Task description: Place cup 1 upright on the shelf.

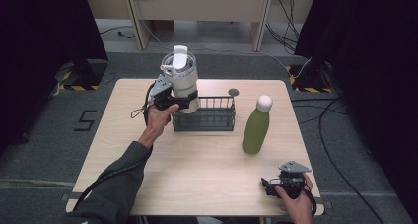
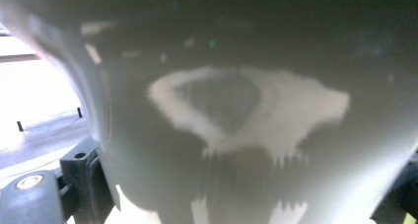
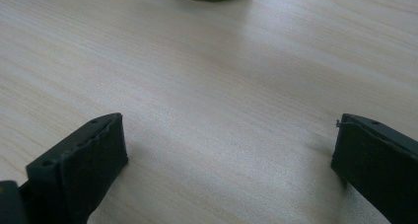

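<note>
1. A light wooden table (image 1: 197, 160) is set on grey carpet (image 1: 44, 150).
2. Black curtains (image 1: 39, 31) are hung at both sides.
3. Cables (image 1: 340, 135) are trailed across the floor.
4. A "5" marking (image 1: 85, 120) is seen on the carpet.

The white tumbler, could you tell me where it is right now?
In the high view, the white tumbler is held by the left hand-held gripper above the left end of the wire basket, left of the green bottle.
</note>
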Tool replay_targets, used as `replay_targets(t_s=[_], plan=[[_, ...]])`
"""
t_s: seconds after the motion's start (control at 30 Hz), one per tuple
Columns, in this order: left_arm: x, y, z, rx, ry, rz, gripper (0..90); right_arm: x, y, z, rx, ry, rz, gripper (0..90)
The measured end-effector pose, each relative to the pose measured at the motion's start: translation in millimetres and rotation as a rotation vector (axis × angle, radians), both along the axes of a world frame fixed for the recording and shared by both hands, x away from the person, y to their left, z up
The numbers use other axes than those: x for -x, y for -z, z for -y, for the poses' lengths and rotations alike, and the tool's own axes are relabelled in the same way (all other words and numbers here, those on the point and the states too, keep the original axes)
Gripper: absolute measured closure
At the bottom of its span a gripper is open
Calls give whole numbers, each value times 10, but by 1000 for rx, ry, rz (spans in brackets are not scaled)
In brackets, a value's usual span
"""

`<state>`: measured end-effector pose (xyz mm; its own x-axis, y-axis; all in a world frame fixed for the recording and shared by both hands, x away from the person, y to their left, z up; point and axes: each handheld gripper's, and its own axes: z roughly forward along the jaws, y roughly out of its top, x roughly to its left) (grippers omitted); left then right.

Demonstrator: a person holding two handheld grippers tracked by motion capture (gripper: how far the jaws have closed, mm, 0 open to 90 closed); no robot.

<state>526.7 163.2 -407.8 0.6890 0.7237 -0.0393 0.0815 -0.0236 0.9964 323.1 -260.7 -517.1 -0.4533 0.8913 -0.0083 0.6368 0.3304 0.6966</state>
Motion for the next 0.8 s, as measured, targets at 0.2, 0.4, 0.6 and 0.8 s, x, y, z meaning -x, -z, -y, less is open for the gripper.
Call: replay_targets(t_s=[0.2, 0.4, 0.6, 0.8], plan=[[-7, 56, 22, -25, 0, 0, 100, 0, 0, 0, 0, 0, 0, 4], [-25, 122, 15, -25, -3, -7, 100, 0, 1, 0, 0, 0, 1, 4], [-36, 195, 14, -21, -9, -20, 100, 0, 0, 0, 0, 0, 0, 4], [-53, 261, 40, -34, -12, -23, 100, 0, 0, -1, -1, 0, -1, 4]])
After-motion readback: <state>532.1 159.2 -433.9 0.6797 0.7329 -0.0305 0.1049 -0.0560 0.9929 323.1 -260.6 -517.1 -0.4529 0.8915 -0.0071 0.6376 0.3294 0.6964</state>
